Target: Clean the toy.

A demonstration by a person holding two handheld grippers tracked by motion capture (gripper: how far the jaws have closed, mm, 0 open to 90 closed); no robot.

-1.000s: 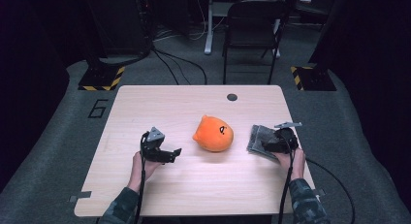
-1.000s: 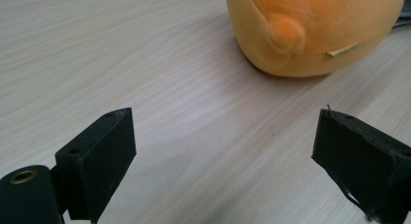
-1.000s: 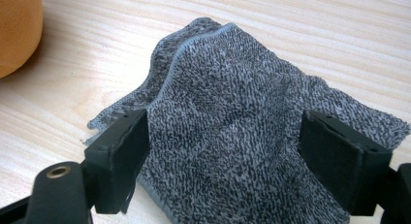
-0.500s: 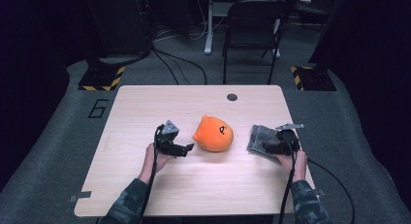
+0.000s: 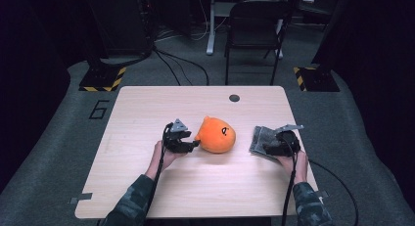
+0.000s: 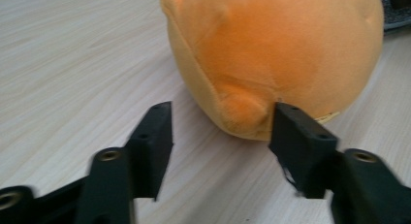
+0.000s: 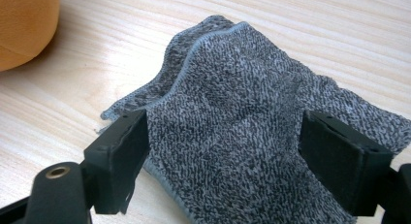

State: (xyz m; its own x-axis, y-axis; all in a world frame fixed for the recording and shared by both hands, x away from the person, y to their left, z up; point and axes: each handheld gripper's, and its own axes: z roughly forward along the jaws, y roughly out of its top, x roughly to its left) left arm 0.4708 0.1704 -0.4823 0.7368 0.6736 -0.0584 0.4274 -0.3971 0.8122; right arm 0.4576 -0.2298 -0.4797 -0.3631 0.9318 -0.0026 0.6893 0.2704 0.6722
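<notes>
Two parted grippers: left (image 6: 220,124) at round plush orange toy (image 6: 276,54), right (image 7: 223,136) over nubby grey cloth (image 7: 242,122)

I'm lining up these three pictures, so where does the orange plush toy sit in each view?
High view: orange plush toy at the table's middle, between left gripper and grey cloth.
Left gripper view: upper centre and right, its small nub between the jaws, which have just been closing.
Right gripper view: a sliver in the top left corner.
Shared landmark: the grey cloth.

Numeral "6" on the grey floor mat (image 5: 99,109)
</notes>
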